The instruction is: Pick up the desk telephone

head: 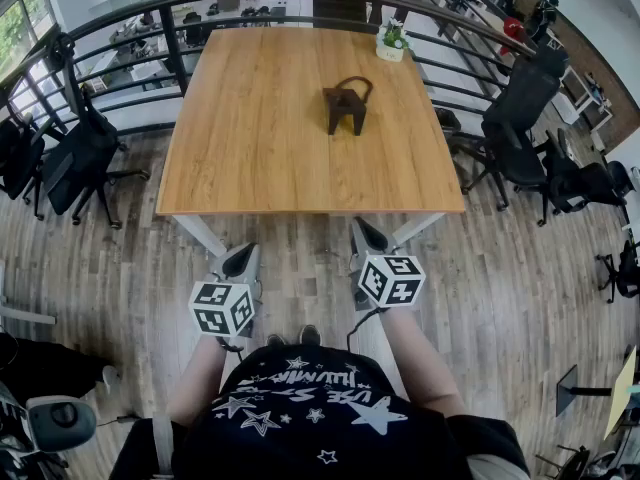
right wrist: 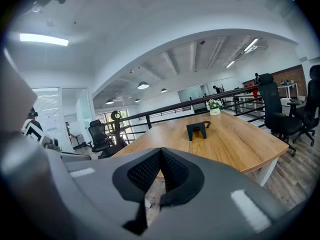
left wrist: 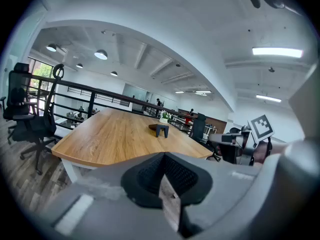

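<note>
As both forearms (head: 412,353) reach forward, left gripper (head: 243,258) and right gripper (head: 368,232) tip slightly downward short of the counter (head: 250,148) — fingers pressed together — desk telephone (head: 347,105) well apart.

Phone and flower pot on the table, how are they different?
The phone is dark; the pot is white with green leaves. The phone stands near the middle of the table; the pot sits at its far edge. The phone looks bigger. Both rest on the table.

Navy star-print shirt (head: 330,413), 2 grey marker-cubed grippers (head: 243,258) (head: 368,233).
</note>
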Demonstrator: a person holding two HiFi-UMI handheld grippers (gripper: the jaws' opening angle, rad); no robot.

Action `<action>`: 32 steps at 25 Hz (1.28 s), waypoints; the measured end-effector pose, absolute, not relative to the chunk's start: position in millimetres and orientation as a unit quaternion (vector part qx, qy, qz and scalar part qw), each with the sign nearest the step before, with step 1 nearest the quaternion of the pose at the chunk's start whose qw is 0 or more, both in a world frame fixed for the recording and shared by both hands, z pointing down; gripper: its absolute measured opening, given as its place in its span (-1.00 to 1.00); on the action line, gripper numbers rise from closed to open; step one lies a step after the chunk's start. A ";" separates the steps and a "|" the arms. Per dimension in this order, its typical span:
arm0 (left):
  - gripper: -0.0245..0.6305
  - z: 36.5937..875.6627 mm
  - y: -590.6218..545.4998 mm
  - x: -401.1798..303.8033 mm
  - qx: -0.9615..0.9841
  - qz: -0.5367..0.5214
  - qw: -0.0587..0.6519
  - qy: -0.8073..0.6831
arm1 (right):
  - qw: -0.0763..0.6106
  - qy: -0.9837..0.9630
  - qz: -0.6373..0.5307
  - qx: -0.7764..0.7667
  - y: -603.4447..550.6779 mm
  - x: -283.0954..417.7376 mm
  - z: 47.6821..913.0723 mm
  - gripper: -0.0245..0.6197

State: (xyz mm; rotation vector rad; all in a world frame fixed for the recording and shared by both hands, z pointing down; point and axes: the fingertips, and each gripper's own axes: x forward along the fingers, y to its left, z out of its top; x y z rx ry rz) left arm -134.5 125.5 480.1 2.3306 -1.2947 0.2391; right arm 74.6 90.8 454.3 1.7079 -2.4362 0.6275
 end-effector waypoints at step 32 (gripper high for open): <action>-0.92 532.9 165.0 -187.0 0.837 0.119 0.270 -0.461 | 0.077 -0.771 0.209 0.597 119.8 43.7 497.1 -0.92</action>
